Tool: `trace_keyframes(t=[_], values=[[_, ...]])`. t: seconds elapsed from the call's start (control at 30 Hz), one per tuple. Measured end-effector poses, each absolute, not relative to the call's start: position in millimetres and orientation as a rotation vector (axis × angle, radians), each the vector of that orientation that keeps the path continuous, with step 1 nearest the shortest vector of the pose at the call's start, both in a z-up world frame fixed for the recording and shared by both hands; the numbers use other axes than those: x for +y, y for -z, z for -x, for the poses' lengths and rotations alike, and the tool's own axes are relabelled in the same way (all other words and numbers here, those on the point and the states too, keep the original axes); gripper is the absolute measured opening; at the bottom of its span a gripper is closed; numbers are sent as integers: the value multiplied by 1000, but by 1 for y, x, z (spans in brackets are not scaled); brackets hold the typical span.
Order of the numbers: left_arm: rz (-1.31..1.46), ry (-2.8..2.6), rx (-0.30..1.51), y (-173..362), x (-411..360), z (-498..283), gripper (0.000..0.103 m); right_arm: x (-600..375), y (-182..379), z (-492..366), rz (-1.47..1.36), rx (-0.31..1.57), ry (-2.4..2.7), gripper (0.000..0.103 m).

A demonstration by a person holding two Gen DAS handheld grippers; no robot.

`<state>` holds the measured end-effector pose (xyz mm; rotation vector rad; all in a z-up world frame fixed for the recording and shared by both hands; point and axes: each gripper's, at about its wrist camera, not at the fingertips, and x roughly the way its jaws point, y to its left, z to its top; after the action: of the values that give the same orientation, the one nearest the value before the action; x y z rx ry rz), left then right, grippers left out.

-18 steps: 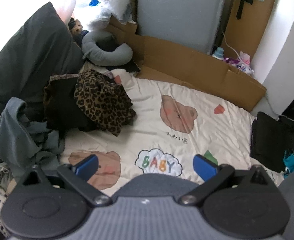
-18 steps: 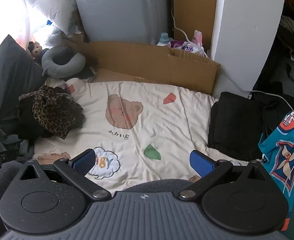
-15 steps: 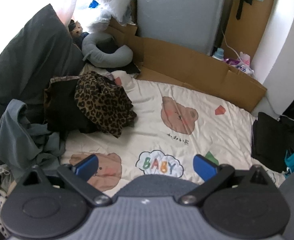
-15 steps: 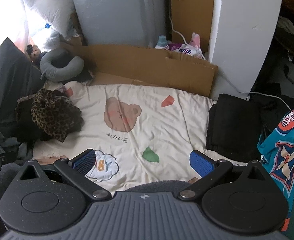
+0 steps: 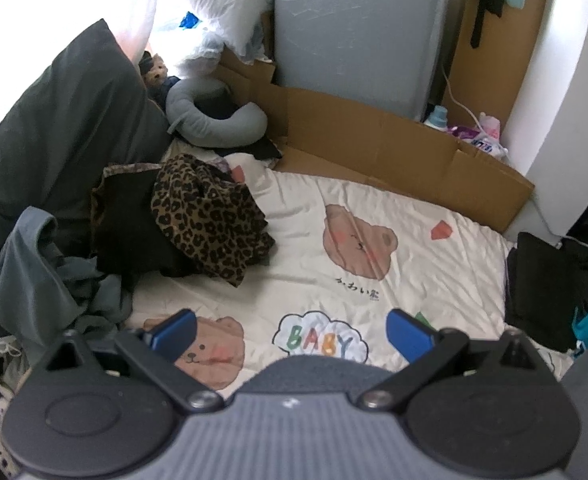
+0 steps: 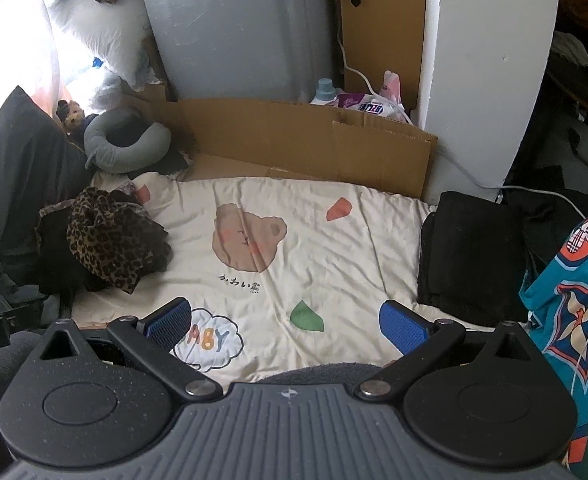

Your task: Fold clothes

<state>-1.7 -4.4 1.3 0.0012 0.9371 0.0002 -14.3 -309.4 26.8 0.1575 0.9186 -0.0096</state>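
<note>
- Left gripper [image 5: 292,330]: jaws spread fully, nothing between the blue pads. Right gripper [image 6: 284,320]: same, wide apart and holding nothing. Both pitched down toward the bed.
- Task items: leopard-print garment [image 5: 210,220] heaped on a dark garment [image 5: 126,224] at about 10 o'clock in the left wrist view; grey-blue garment [image 5: 42,276] crumpled at 9 o'clock. A black folded piece [image 6: 473,256] lies at 3 o'clock in the right wrist view, at the bed's edge.
- Risk: the leopard and dark pieces overlap, so one pinch could likely lift both layers together.
- Risk: the heap shows no clear hem or corner; a blind grab mid-fabric would probably give a bunched, lopsided fold.
- Risk: the pads might catch the quilt [image 5: 373,200] beneath and drag it along.
- Risk: the grey-blue garment hangs toward the edge; a tug may pull it off.
- Surface: cream quilt with bear prints and "BABY" cloud, lightly wrinkled, soft.
- Room: cardboard sheet [image 6: 305,136] at 12 o'clock, grey neck pillow [image 5: 214,120] at 11 o'clock, dark pillow [image 5: 66,120] at 10 o'clock.
</note>
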Motion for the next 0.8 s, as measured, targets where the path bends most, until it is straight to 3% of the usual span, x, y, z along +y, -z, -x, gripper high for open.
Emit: trace_keyframes(t=[0.8], values=[[-38, 2, 923, -2, -12, 6, 101, -306, -29, 19, -115, 882, 18, 103]])
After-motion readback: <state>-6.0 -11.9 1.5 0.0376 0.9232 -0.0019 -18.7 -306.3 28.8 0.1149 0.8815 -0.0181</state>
